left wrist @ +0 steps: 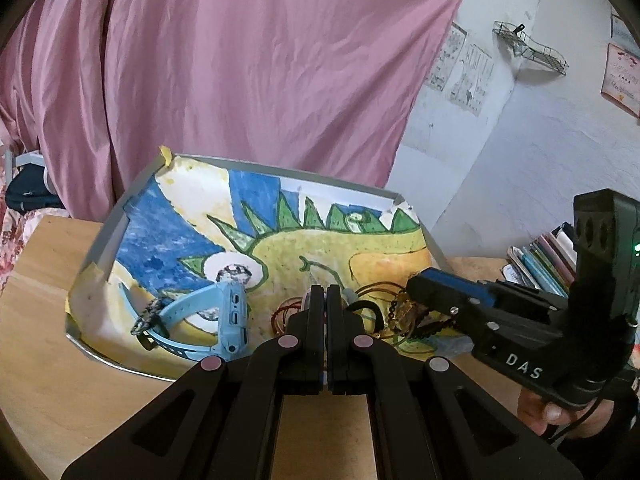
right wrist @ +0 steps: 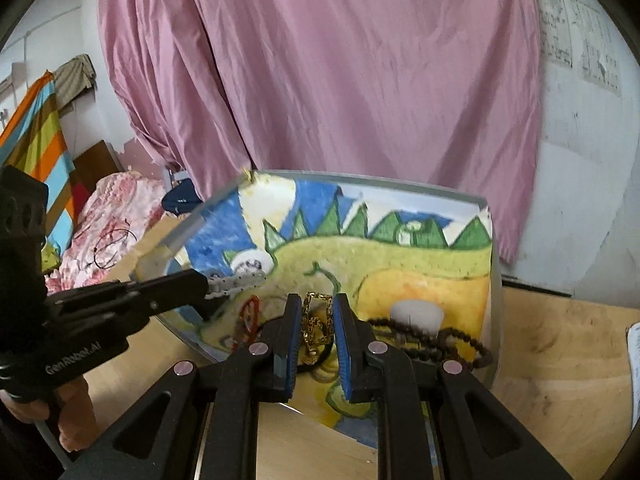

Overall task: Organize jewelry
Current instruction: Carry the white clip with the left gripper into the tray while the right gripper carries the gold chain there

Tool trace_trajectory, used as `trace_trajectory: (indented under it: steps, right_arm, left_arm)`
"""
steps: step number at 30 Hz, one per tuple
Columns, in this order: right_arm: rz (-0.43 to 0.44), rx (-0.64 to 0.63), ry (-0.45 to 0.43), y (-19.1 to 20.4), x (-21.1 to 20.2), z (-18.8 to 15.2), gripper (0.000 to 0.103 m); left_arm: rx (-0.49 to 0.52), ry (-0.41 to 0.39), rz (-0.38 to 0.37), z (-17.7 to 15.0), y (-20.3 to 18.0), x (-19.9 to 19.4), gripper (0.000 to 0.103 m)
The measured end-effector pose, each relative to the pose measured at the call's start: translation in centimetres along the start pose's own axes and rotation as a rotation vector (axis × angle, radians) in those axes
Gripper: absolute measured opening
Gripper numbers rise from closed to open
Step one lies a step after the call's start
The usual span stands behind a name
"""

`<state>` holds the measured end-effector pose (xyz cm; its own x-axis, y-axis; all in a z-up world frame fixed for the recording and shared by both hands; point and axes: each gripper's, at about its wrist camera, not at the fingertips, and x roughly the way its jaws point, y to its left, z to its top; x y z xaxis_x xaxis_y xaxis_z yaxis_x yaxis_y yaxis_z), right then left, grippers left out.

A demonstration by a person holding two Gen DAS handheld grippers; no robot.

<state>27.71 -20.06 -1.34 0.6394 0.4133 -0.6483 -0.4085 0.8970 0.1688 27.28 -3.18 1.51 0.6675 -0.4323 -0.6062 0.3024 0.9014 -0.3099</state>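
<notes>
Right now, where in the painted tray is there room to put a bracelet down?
The far half of the tray is bare: the blue and green painted patch behind the blue watch and the yellow stretch toward the far right corner. The near edge is crowded: gold chain, red rings, dark beads and a white cup.

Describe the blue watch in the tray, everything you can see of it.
The blue watch is light blue and looks like plastic. It stands on its edge in the near left part of the tray, its side buttons facing the camera and its strap curling out to the left. A black-and-white beaded bracelet lies against the strap. Neither gripper touches it.
</notes>
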Motion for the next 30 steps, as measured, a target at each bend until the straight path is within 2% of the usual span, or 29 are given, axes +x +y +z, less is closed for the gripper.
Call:
trace_trajectory:
  steps: [8,13,15,17,19,20,22,23,24,27,28,29,30]
  right_arm:
    - [-0.041,-0.012,0.036,-0.3,1.1,-1.0,0.016]
    - [-0.032,0.010,0.040,-0.8,1.0,-1.1,0.016]
    - [-0.048,0.005,0.036,-0.8,0.7,-1.2,0.016]
    - [-0.052,0.001,0.030,-0.9,0.1,-1.4,0.018]
    - [-0.055,-0.001,0.021,-1.0,-0.5,-1.5,0.024]
    - [-0.064,-0.005,0.014,-1.1,-0.8,-1.7,0.026]
    - [-0.078,-0.002,0.001,-1.4,-1.5,-1.8,0.031]
    - [-0.084,0.002,-0.007,-1.5,-1.9,-1.9,0.032]
    - [-0.089,0.004,-0.015,-1.6,-2.2,-1.9,0.036]
    - [-0.107,0.016,-0.043,-2.0,-3.3,-2.0,0.043]
    - [-0.113,0.021,-0.053,-2.1,-3.7,-2.1,0.050]
    - [-0.122,0.028,-0.068,-2.2,-4.2,-2.1,0.055]
    - [-0.134,0.040,-0.089,-2.4,-4.8,-2.2,0.068]
  left_arm:
    - [-0.003,0.067,0.019,-0.8,0.3,1.5,0.000]
    - [-0.035,0.101,0.009,-1.0,0.6,2.1,0.000]
    - [-0.042,0.109,0.031,-1.0,0.7,2.1,0.000]
    - [-0.046,0.113,0.042,-0.9,0.7,2.0,0.000]
    - [-0.048,0.114,0.051,-0.9,0.7,1.9,0.002]
    - [-0.046,0.113,0.051,-0.9,0.7,1.7,0.005]
    - [-0.049,0.108,0.051,-0.9,0.6,1.5,0.020]
    - [-0.054,0.100,0.048,-0.9,0.6,1.3,0.036]
    - [-0.061,0.081,0.039,-0.8,0.5,1.0,0.041]
    - [-0.053,0.056,0.037,-0.6,0.0,0.3,0.041]
    - [-0.047,0.049,0.041,-0.6,-0.2,0.0,0.041]
    - [-0.043,0.036,0.043,-0.5,-0.4,-0.5,0.044]
    - [-0.044,0.024,0.046,-0.5,-0.5,-0.9,0.055]
